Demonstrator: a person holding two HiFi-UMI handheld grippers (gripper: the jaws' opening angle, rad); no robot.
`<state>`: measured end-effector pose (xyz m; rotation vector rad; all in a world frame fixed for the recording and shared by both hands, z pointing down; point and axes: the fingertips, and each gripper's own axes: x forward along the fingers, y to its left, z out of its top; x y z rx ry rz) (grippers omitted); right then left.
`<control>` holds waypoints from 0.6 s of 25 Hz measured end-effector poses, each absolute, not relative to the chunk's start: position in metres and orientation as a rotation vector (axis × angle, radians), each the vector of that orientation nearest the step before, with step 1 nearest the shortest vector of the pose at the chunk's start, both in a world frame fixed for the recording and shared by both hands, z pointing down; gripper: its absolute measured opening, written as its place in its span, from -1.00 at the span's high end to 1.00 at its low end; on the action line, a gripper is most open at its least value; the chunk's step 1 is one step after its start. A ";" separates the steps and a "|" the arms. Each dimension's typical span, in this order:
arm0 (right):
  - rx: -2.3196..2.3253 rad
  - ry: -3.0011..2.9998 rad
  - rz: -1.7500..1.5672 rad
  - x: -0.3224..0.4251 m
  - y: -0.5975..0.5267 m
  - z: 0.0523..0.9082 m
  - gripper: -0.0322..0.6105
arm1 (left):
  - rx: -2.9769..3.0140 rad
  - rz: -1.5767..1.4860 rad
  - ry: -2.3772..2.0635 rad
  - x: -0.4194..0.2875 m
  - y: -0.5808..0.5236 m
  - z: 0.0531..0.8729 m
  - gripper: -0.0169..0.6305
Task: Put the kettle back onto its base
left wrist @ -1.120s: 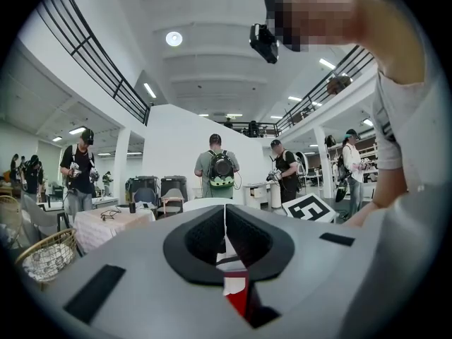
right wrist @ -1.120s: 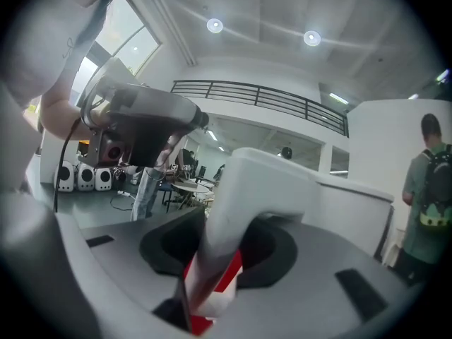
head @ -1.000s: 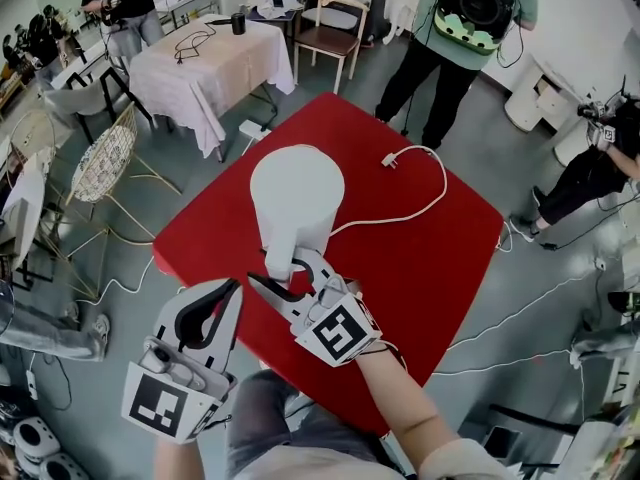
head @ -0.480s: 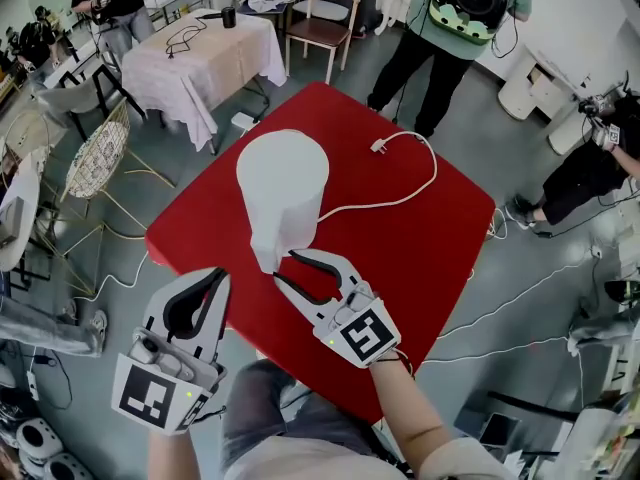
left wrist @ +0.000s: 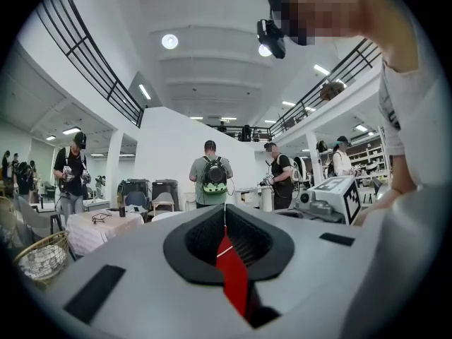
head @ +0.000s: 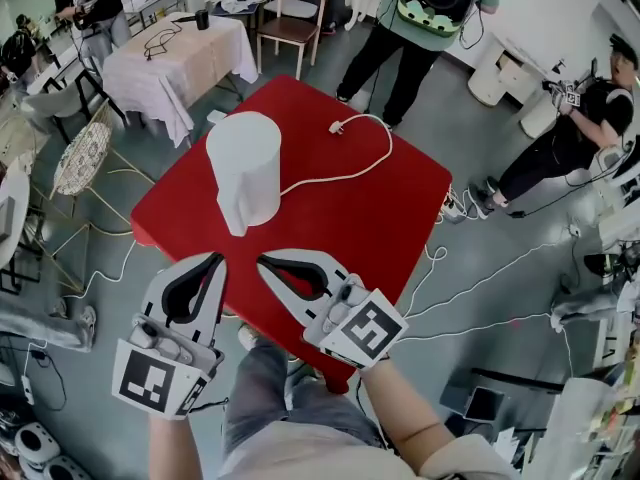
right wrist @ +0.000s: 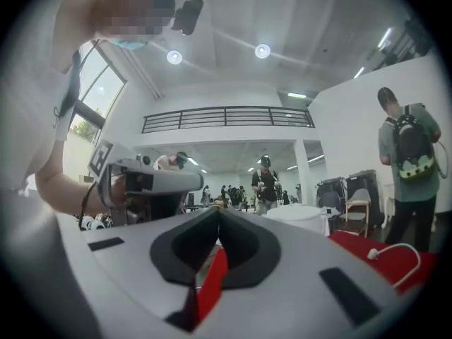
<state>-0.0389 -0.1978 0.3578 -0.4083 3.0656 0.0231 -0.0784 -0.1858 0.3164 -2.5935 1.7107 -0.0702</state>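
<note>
The white kettle point(head: 244, 168) stands upright on the red table point(head: 370, 218), left of its middle. A white cord point(head: 340, 176) comes out from under the kettle and ends in a loose plug point(head: 337, 126); the base itself is hidden. My right gripper point(head: 262, 262) hangs over the table's near edge, shut and empty, a hand's width short of the kettle. My left gripper point(head: 217, 259) is beside it, shut with nothing in it. Only a red sliver of table shows beyond the meeting tips in the left gripper point(left wrist: 224, 210) view and the right gripper point(right wrist: 215, 214) view.
Behind the red table a person with a backpack point(head: 430, 3) stands close. A cloth-covered table point(head: 175, 63) and a wooden chair point(head: 285, 28) are at the back left, with a wicker chair point(head: 80, 158) nearer. Cables and a power strip point(head: 455, 203) lie on the floor to the right.
My right gripper let go of the kettle's handle, opened wide, drew back toward me and shut. The left gripper also drew back. The kettle stays standing on the table.
</note>
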 end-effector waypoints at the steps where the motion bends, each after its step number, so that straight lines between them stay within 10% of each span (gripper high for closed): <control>1: -0.395 3.058 0.014 -0.034 -0.189 0.349 0.87 | -2.590 -0.061 1.707 -0.072 -0.178 0.313 0.91; 15: -0.228 3.052 0.020 0.013 -0.097 0.291 0.87 | -2.482 -0.058 1.734 -0.014 -0.092 0.278 0.91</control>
